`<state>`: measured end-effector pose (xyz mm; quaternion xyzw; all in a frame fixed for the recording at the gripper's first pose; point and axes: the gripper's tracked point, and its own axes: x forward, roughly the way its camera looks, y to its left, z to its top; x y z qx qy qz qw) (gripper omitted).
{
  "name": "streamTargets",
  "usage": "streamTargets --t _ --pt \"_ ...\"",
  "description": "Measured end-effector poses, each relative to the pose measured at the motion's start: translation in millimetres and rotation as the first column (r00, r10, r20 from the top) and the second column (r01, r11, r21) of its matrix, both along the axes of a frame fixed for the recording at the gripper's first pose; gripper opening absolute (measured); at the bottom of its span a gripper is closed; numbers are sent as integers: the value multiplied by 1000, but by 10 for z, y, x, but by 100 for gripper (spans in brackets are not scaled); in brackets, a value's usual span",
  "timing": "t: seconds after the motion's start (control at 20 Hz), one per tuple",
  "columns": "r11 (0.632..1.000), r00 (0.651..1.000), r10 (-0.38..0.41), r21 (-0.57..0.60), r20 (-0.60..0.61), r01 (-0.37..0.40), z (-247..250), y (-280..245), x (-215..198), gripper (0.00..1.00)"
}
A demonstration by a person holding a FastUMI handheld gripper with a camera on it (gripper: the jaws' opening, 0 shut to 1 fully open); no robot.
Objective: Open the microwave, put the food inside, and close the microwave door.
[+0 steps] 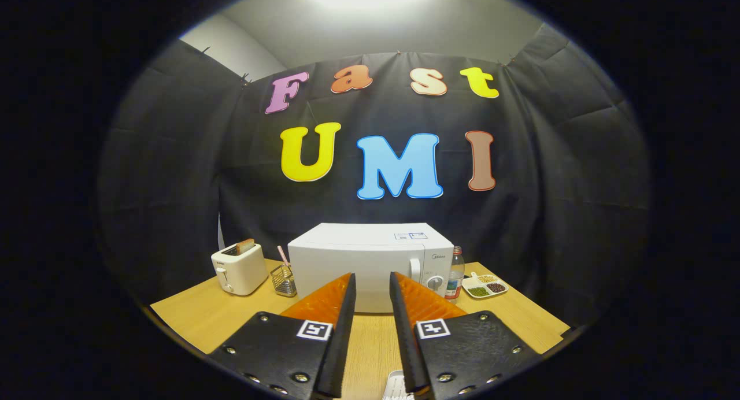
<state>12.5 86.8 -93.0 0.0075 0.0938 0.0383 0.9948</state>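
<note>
Worktop: microwave at 12 o'clock, door closed; toaster and basket at 10; bottle and dish at 2. Claw spread, empty.

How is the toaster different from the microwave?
The microwave is a big wide box straight beyond the gripper, whose fingers are parted and hold nothing; the toaster is much smaller and stands off to its side. The toaster has bread poking out of its top; the microwave's door is shut. The microwave has a round knob; the toaster has a side lever. Both are whitish and sit on the wooden table.
</note>
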Motion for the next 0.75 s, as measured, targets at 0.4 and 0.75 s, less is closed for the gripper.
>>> streamTargets --t 0.4,0.75 --pt "1000 999 14 18 38 -14 165 -107 -197 97" --pt "999 997 37 -8 69 -36 249 -83 -234 98"
